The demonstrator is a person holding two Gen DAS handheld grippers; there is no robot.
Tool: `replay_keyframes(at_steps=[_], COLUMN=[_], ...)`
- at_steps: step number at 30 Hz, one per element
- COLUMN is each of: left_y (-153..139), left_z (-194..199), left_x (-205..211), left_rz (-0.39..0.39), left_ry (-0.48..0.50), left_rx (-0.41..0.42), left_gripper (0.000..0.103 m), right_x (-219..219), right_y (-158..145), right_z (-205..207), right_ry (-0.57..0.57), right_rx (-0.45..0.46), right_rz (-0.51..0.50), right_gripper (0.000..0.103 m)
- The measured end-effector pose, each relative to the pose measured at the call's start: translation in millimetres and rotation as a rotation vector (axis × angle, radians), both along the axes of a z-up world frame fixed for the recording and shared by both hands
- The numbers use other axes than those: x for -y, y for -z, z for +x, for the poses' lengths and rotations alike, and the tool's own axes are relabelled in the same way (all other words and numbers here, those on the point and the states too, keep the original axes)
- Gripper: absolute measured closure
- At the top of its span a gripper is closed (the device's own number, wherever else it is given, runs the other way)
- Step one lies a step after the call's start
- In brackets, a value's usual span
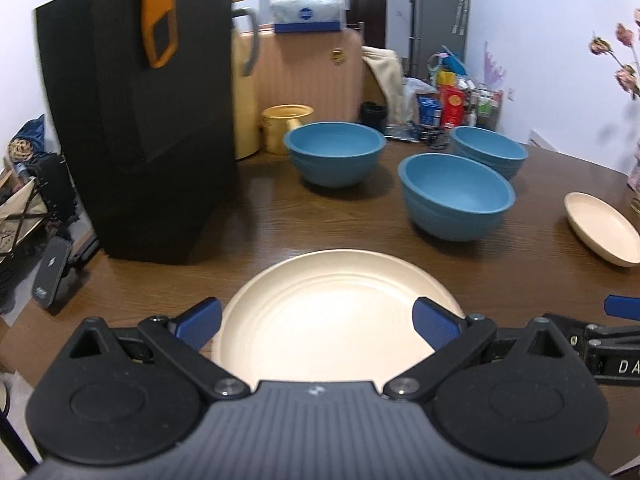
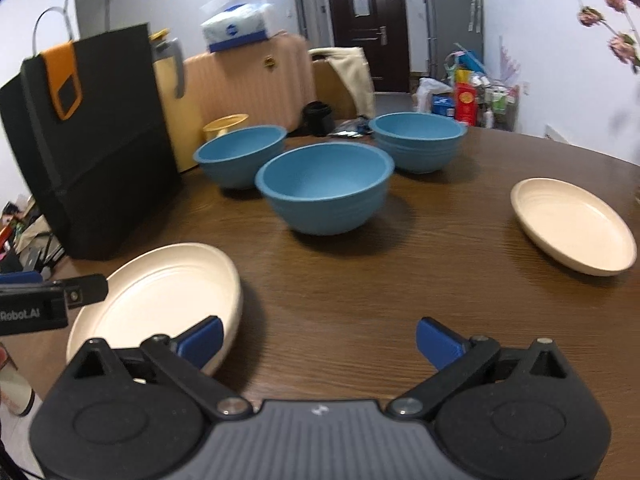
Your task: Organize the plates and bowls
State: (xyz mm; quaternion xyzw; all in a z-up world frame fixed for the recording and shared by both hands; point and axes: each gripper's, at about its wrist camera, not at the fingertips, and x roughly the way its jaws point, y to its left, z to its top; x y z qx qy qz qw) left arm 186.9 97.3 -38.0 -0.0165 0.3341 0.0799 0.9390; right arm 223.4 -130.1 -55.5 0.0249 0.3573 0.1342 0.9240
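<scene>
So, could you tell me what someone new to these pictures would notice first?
Probably the three blue bowls grouped mid-table on the brown wooden table, all upright and apart. Next, two cream plates: the near plate lies just ahead of the open left gripper, the far plate sits alone to the right. A tall black bag with an orange tab stands at the left edge.

Right gripper (image 2: 318, 344) low over wooden table (image 2: 400, 280), jaws spread wide, nothing between blue pads. Cream plate (image 2: 160, 296) just left of it, left pad overlapping plate rim. Left gripper (image 2: 52, 296) pokes in at left edge, over same plate. Three blue bowls (image 2: 324, 196) clustered mid-table, upright. Second cream plate (image 2: 576, 224) far right, well apart. Black paper bag (image 2: 92, 140) standing back left.
</scene>
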Motion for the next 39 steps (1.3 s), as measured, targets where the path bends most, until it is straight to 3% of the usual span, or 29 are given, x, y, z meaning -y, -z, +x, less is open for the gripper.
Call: replay_keyframes(at_steps=[20,33,39], left_y=[-5,2,11], left_z=[60,133,179], left_x=[159,243,271], left_rz=[-0.052,-0.085,-0.110], left_ry=[0.208,0.236,0.224], left_rx=[0.004,-0.042,-0.097], left_gripper=[0.000,0.000,0.000], right_x=[181,269,306], right_y=[-12,-2,10], right_z=[16,76,121], right_ry=[0.240,0.300,0.333], right_rx=[0.050,0.026,-0.033], right_rz=[0.004,0.004,0.018], right_gripper=[0.000,0.000,0.005])
